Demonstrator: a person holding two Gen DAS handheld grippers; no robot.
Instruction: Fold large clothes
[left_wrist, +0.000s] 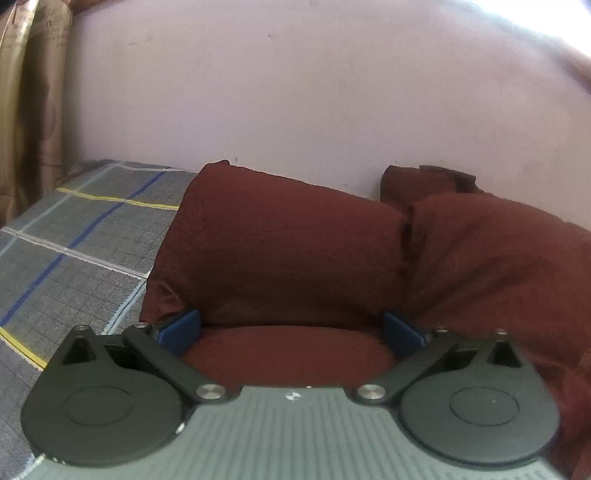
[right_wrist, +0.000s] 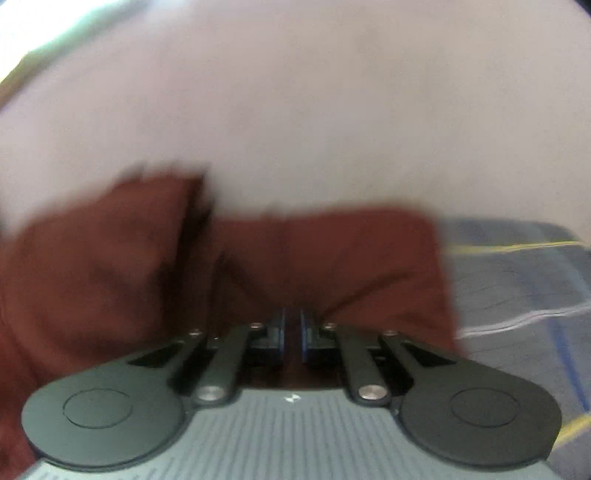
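Note:
A large dark red garment (left_wrist: 295, 254) lies bunched on a bed with a grey checked sheet (left_wrist: 74, 236), against a pale wall. My left gripper (left_wrist: 291, 328) is open, its blue pads (left_wrist: 181, 328) spread wide with a fold of the garment between and over them. In the blurred right wrist view the same garment (right_wrist: 332, 266) fills the middle. My right gripper (right_wrist: 291, 332) is shut on a fold of the garment, with red cloth showing between its blue pads (right_wrist: 282, 332).
A pale pink wall (left_wrist: 295, 92) stands right behind the bed. A brown patterned curtain (left_wrist: 26, 92) hangs at the far left. Bright light comes from a window edge at the top right. The checked sheet (right_wrist: 524, 280) shows right of the garment.

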